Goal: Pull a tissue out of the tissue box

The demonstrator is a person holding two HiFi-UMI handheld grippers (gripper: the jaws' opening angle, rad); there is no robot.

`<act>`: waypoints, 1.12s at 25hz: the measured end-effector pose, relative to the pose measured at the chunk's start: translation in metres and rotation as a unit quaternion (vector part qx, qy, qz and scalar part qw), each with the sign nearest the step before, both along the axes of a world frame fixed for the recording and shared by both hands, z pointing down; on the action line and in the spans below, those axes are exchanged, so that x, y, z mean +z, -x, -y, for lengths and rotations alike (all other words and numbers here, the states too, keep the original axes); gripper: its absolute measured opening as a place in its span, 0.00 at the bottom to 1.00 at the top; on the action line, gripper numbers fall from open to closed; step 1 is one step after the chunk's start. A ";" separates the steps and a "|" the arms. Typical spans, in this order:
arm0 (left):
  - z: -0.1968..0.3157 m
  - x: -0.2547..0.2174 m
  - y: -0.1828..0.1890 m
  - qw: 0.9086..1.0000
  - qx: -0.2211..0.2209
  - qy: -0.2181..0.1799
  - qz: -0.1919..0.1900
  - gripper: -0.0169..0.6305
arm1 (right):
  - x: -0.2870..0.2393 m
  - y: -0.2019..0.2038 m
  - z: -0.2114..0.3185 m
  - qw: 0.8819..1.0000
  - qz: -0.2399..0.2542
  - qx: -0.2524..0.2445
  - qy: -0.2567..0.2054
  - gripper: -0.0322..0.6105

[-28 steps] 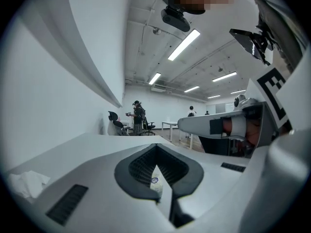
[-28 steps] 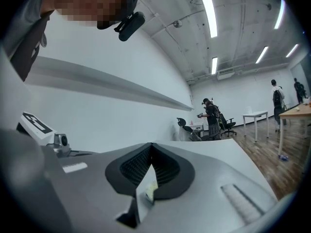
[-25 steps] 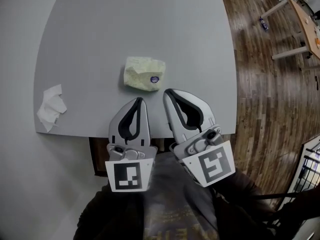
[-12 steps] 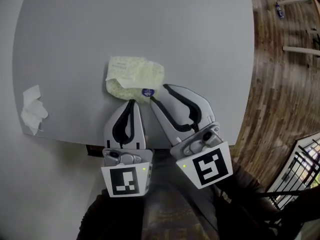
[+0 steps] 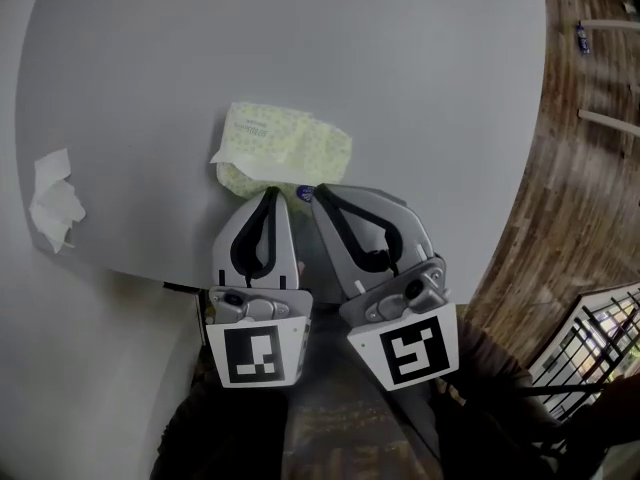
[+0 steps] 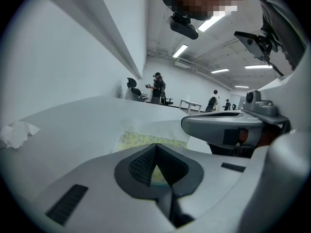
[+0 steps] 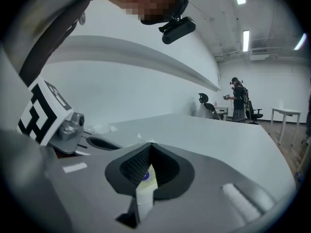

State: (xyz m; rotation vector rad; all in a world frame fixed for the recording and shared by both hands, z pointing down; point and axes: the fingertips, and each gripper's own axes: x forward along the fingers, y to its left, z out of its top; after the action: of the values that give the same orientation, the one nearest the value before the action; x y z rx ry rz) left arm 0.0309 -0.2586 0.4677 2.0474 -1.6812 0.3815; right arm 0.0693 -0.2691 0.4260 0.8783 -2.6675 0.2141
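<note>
A soft yellow-green tissue pack (image 5: pixel 285 148) lies on the grey table (image 5: pixel 400 68), with a blue sticker (image 5: pixel 305 188) at its near end. My right gripper (image 5: pixel 318 194) sits at that end. Its jaws have just been closing and now pinch a pale flap of the pack (image 7: pixel 145 186) that carries the blue sticker (image 7: pixel 145 175). The right gripper (image 7: pixel 149 147) is shut on that flap. My left gripper (image 5: pixel 268 192) is shut beside it, tips at the pack's near edge. Past the left gripper (image 6: pixel 155 147) the pack's patterned top (image 6: pixel 146 140) shows.
A crumpled white tissue (image 5: pixel 52 203) lies near the table's left edge, also visible as the tissue (image 6: pixel 14 132) in the left gripper view. Wooden floor (image 5: pixel 590 168) runs to the right of the table. People and chairs (image 6: pixel 156 86) stand far off in the room.
Both grippers have come down and forward to the pack's near end. The right jaws stood wider half a second ago and have since closed on the flap. The left jaws stayed shut.
</note>
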 end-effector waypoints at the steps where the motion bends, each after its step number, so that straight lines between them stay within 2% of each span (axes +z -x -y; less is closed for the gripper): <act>1: 0.001 0.001 -0.001 1.000 -0.002 0.002 -0.002 0.02 | -0.005 0.001 -0.002 1.000 0.007 -0.007 0.002 0.05; 5: 0.005 -0.002 -0.005 1.000 -0.006 0.003 -0.008 0.02 | -0.037 0.008 -0.014 0.999 0.043 -0.033 0.007 0.05; 11: 0.010 -0.034 -0.007 0.999 -0.012 -0.026 -0.018 0.02 | -0.093 0.016 -0.022 0.995 0.080 -0.055 -0.022 0.05; 19: -0.011 -0.091 0.019 0.997 -0.043 -0.057 -0.014 0.02 | -0.159 0.049 -0.038 0.986 0.121 -0.102 -0.058 0.05; 23: -0.031 -0.114 0.053 0.995 -0.063 -0.072 -0.015 0.02 | -0.171 0.085 -0.038 0.986 0.113 -0.114 -0.051 0.05; 28: -0.060 -0.122 0.140 0.991 -0.103 -0.087 -0.013 0.02 | -0.153 0.171 -0.027 0.989 0.077 -0.128 -0.022 0.05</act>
State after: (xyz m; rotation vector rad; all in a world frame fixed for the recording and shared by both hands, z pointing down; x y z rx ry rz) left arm -0.1088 -0.1989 0.3457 1.9624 -1.9463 0.1437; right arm -0.1018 -0.2417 0.2734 0.5415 -2.9041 0.1687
